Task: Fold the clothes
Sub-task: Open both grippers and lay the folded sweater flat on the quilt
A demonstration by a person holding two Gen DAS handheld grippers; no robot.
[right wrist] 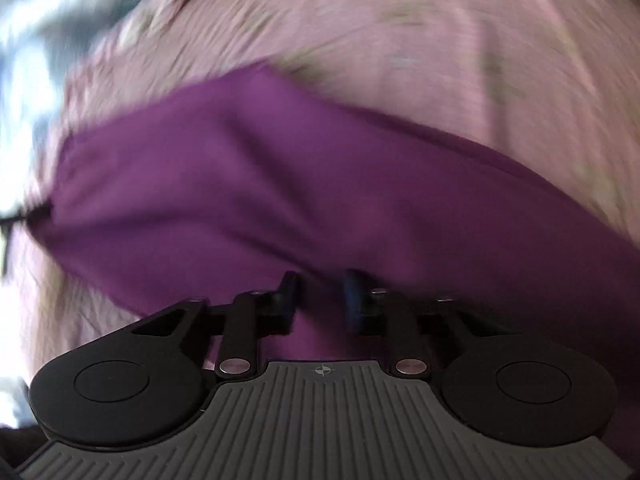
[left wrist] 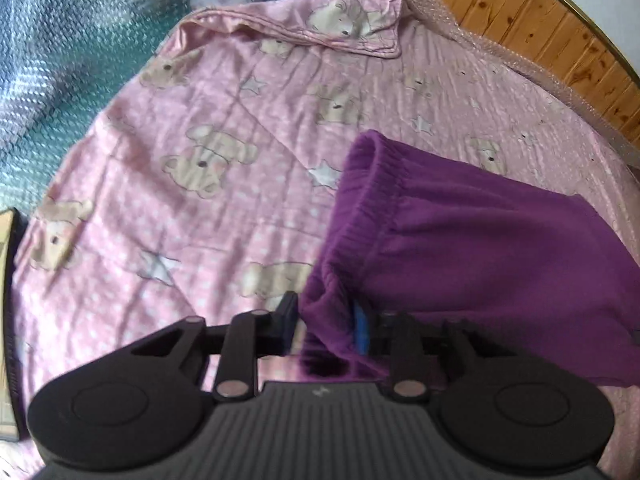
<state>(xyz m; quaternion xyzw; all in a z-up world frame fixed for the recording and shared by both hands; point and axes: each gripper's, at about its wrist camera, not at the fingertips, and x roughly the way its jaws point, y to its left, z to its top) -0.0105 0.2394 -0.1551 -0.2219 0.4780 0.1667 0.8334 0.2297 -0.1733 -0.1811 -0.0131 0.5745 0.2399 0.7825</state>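
Observation:
A purple fleece garment (left wrist: pixel 460 248) with an elastic waistband hangs above a pink bedsheet with teddy bears. In the left wrist view my left gripper (left wrist: pixel 326 328) is shut on the waistband's near corner, and purple cloth fills the gap between its fingers. The right wrist view is blurred by motion. There the purple garment (right wrist: pixel 248 184) stretches across the frame, and my right gripper (right wrist: pixel 320 300) is shut on its lower edge, with cloth bunched between the black finger and the blue-padded one.
The pink bear-print sheet (left wrist: pixel 208 160) covers the bed, with a corner folded back at the far side. Bubble wrap (left wrist: pixel 60 60) lies along the left and far edges. A wooden panel wall (left wrist: pixel 540 20) stands at the back right. A box edge (left wrist: pixel 10 240) shows at far left.

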